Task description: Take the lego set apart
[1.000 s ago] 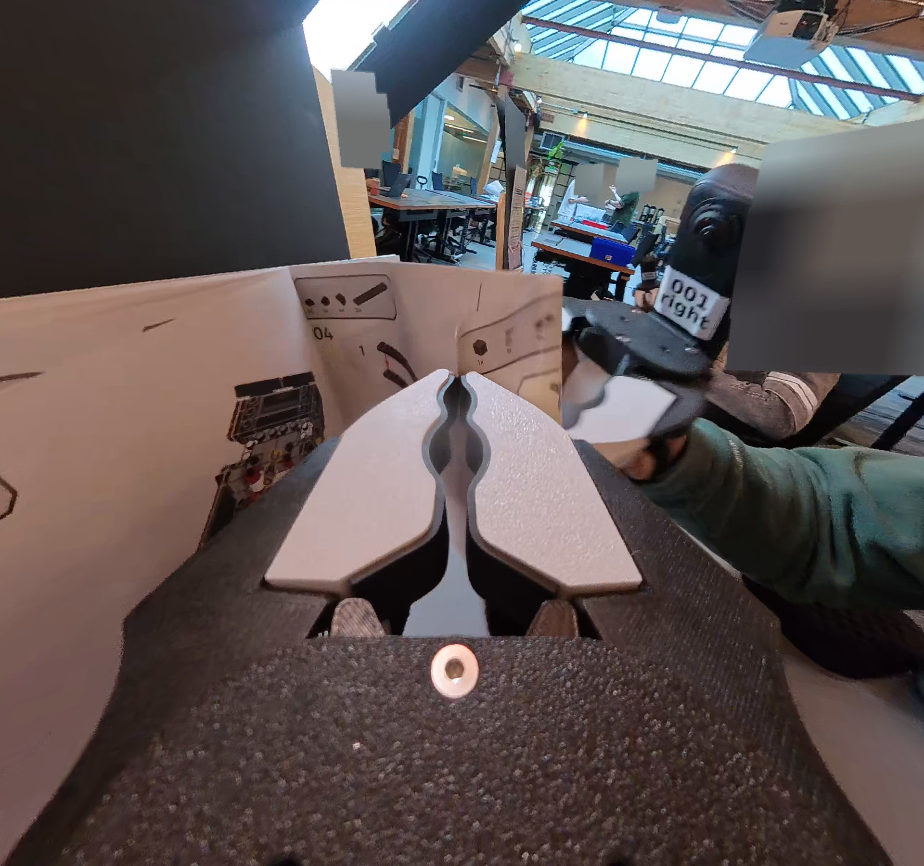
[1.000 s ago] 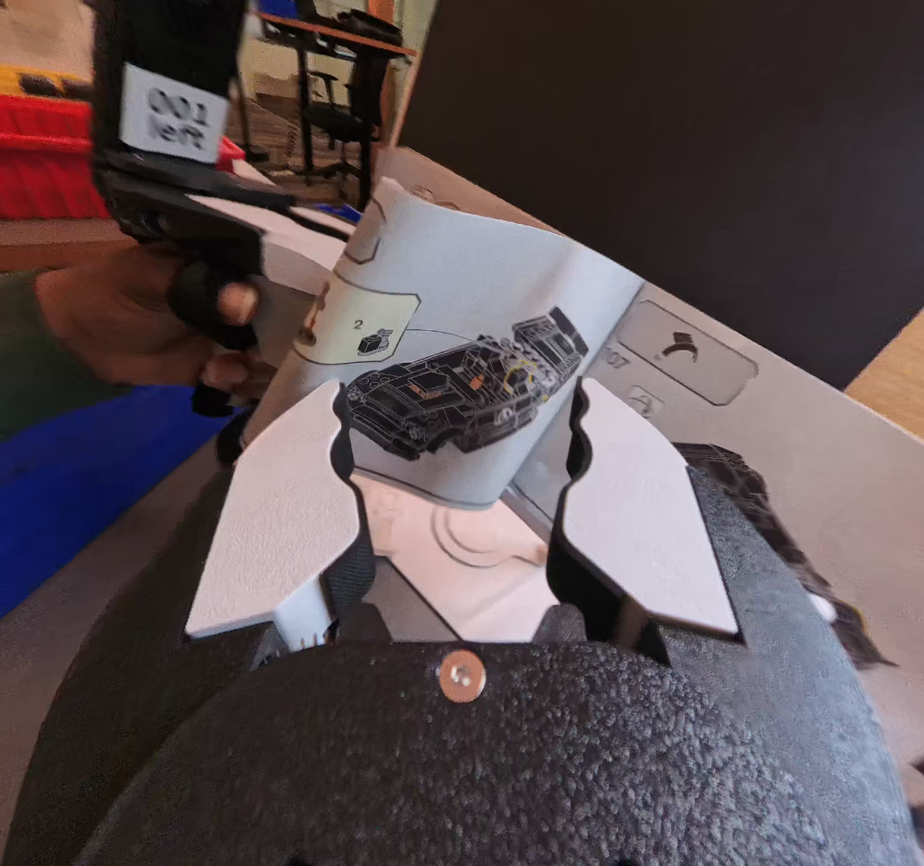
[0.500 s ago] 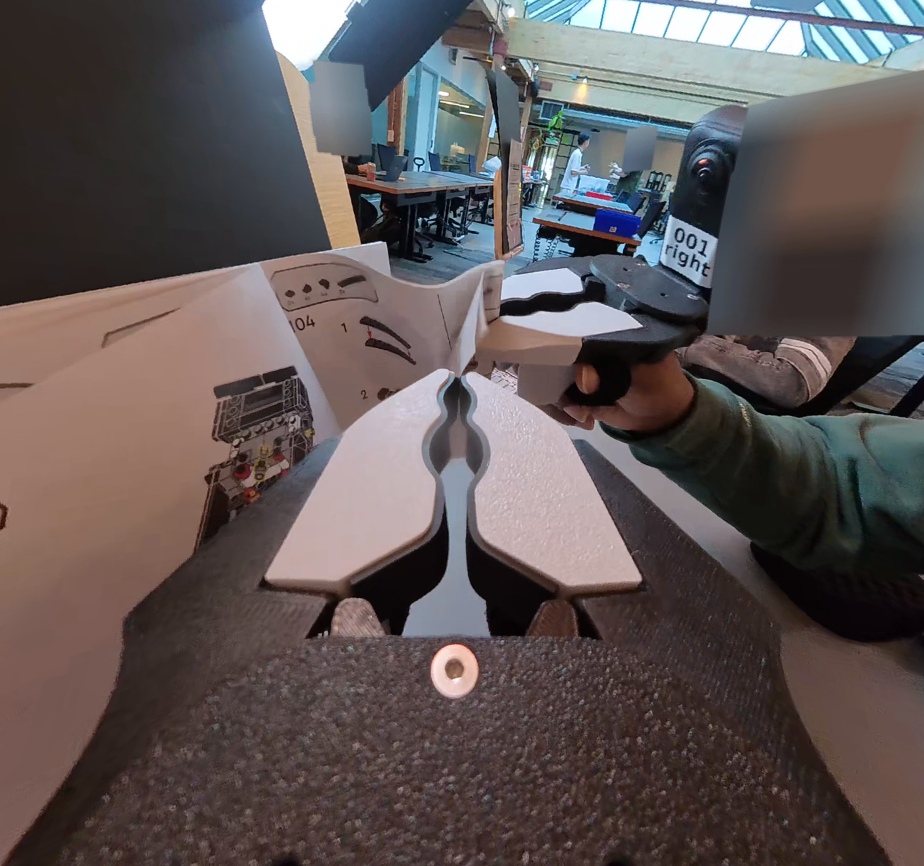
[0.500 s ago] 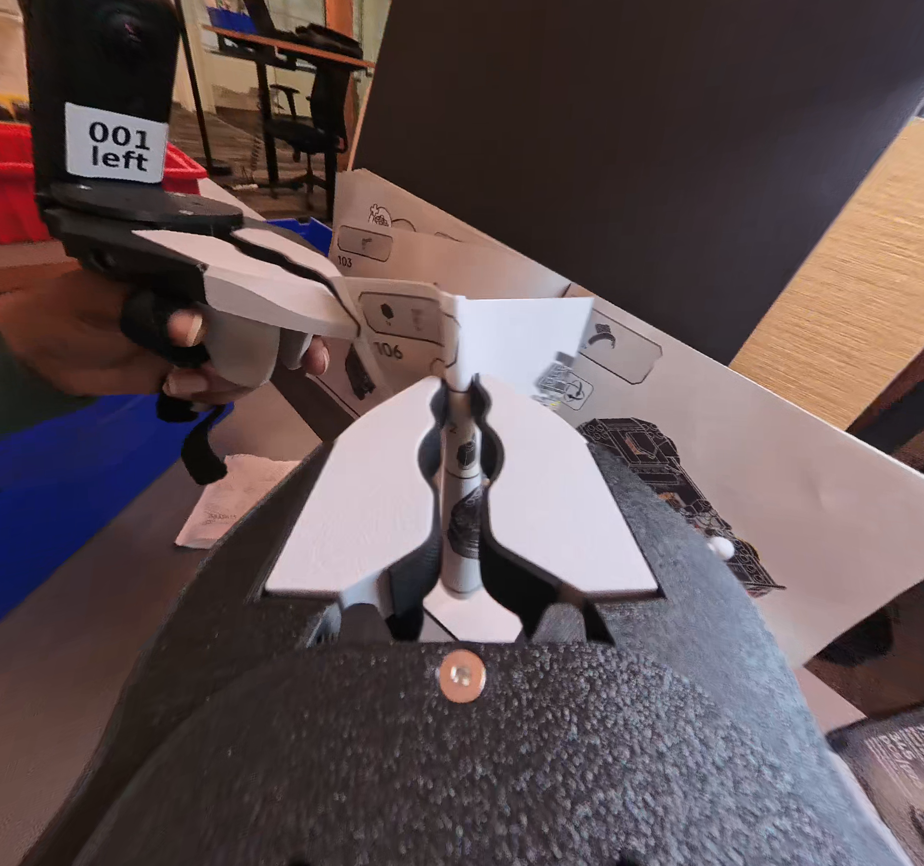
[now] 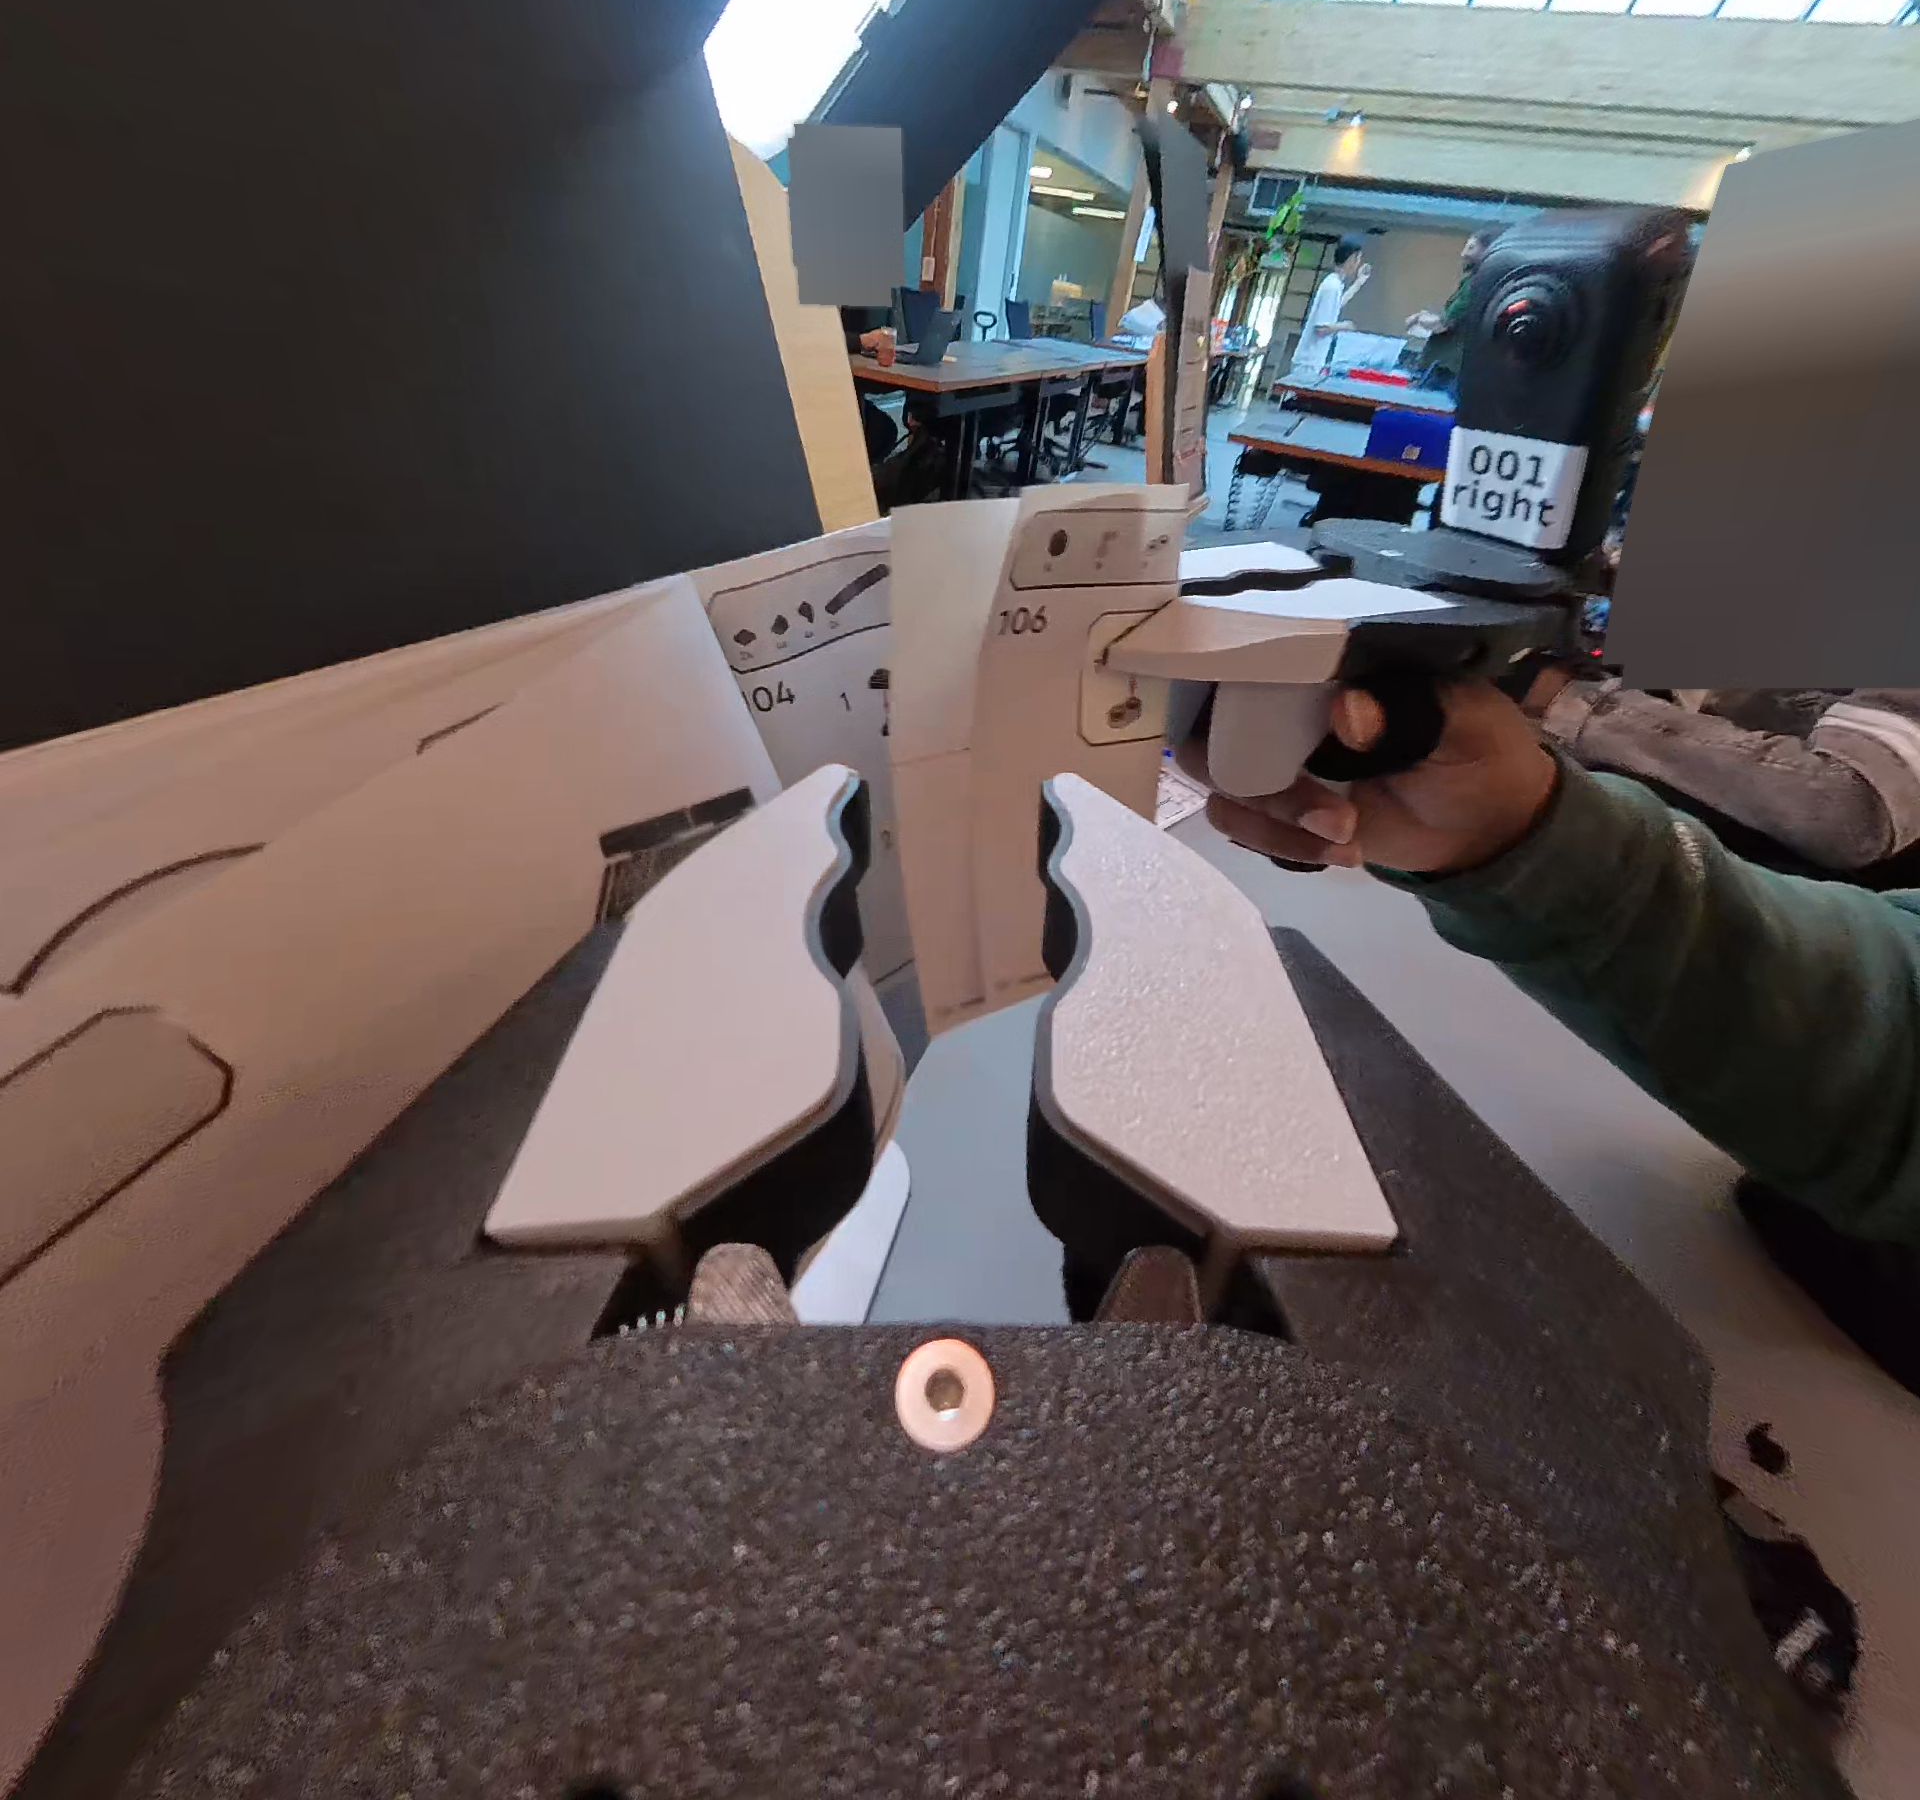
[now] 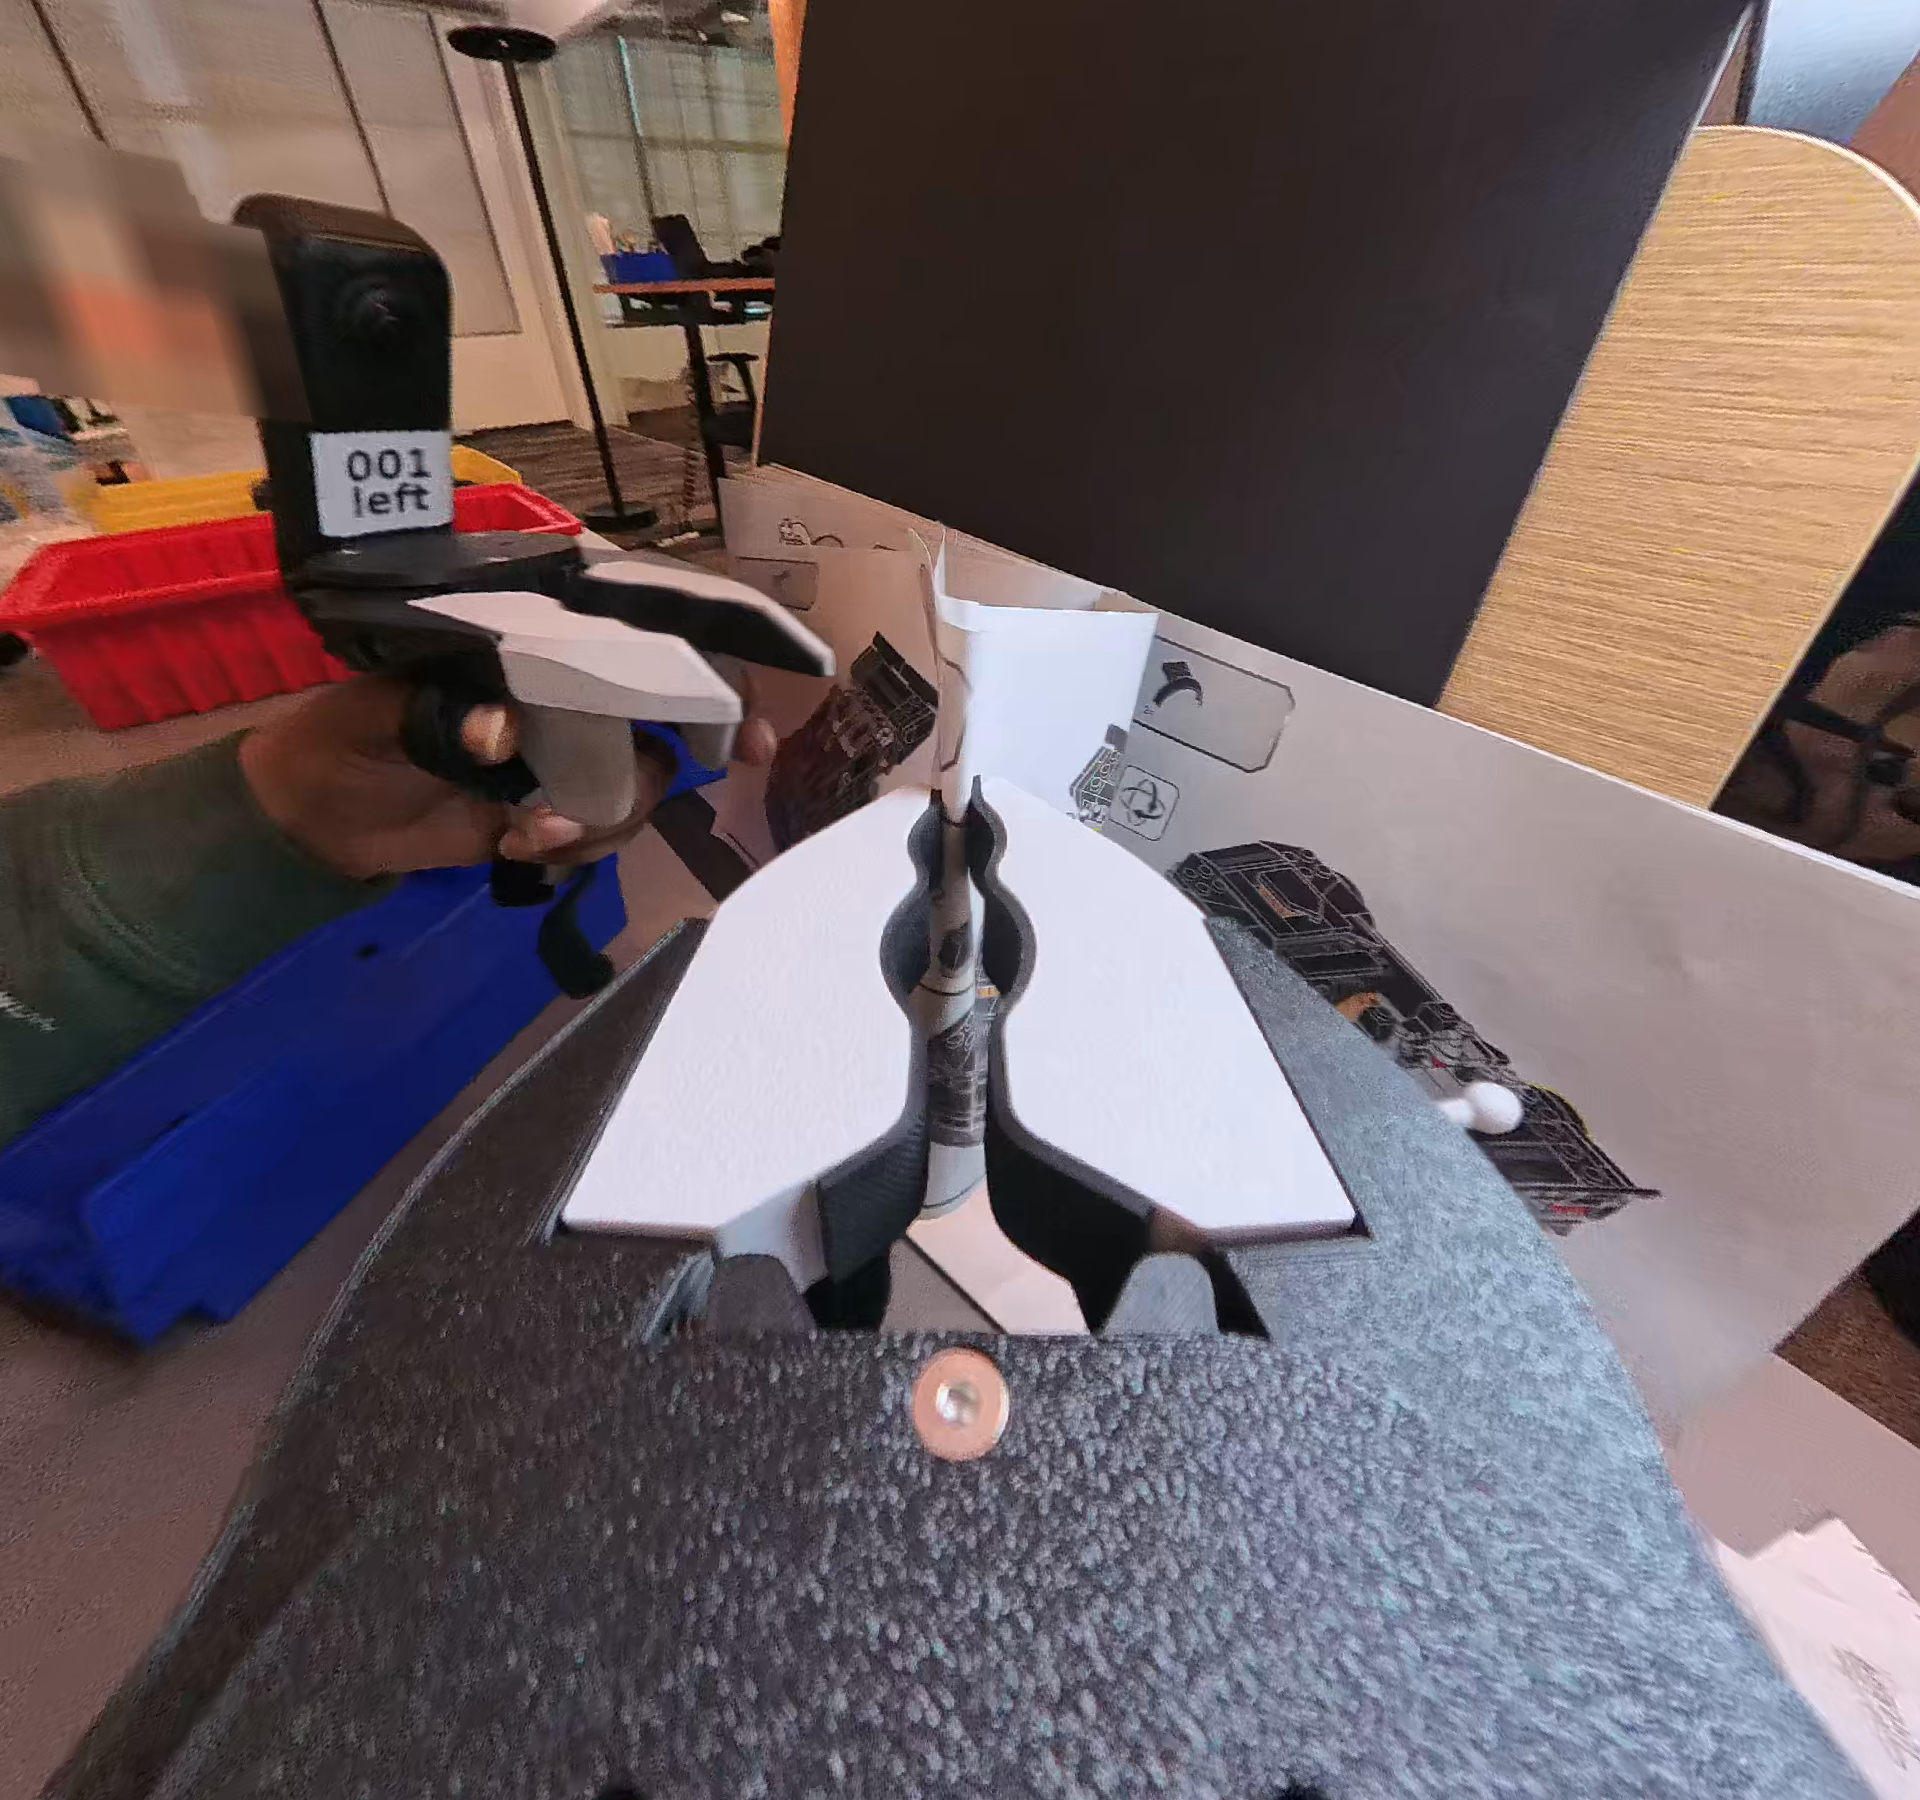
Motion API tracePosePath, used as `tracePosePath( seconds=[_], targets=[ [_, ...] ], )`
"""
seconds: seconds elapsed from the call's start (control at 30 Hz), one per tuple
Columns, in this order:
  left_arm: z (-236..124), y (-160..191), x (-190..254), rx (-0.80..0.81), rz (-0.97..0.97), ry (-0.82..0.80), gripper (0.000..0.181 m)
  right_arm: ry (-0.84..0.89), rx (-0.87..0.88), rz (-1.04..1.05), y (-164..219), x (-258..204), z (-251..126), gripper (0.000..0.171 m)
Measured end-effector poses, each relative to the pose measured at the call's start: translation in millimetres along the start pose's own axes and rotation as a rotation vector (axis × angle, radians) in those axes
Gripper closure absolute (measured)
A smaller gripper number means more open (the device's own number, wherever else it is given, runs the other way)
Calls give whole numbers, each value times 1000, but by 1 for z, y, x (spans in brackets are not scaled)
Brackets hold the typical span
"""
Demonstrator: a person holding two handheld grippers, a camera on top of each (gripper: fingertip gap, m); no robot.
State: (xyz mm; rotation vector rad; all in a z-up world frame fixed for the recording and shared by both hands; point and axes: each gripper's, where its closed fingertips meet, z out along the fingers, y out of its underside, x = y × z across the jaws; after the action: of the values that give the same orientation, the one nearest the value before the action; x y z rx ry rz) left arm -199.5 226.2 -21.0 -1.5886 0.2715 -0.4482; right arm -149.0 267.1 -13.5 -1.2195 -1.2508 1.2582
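Note:
No built lego model shows, only its white instruction booklet (image 5: 364,815) with black car pictures, standing open on the table; it also shows in the right wrist view (image 6: 1558,971). My right gripper (image 6: 956,805) is shut on one page (image 6: 1039,670) and holds it upright. In the left wrist view the right gripper (image 5: 1117,654) pinches that page (image 5: 1029,763) at its edge. My left gripper (image 5: 940,794) is open and empty, and the page shows through the gap between its jaws. In the right wrist view the left gripper (image 6: 800,670) sits just left of the page. A small white piece (image 6: 1486,1111) lies on the booklet.
A black panel (image 6: 1247,244) and a wooden panel (image 6: 1714,451) stand behind the booklet. A blue bin (image 6: 260,1075) and a red bin (image 6: 156,597) sit to the left. The grey table (image 5: 1507,1127) runs to the right. A loose paper (image 6: 1849,1646) lies near the front. The left gripper's tips are roughly 8 cm from the right gripper's. The small white piece (image 6: 1486,1111) is about 12 cm from my right fingertips and 20 cm from my left.
My right gripper closed on the page. My left gripper, shut on the page before, has opened and let go. The page now stands upright in the right gripper alone.

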Motion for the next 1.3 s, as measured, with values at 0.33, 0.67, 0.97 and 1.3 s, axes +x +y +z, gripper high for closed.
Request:
tracePosePath(
  seconds=[0.33,0.67,0.97,1.3],
  targets=[
    [31,4,9,-99,76,107,181,-111,9,44,0,-8,-2,168],
    [-30,0,3,-100,86,-41,181,-14,-12,15,7,25,-6,168],
    [-133,25,-85,-107,-110,-399,181,169,-98,9,25,76,-11,167],
    [-147,-22,-68,15,64,-651,181,182,-107,8,29,85,-8,164]
  ],
)
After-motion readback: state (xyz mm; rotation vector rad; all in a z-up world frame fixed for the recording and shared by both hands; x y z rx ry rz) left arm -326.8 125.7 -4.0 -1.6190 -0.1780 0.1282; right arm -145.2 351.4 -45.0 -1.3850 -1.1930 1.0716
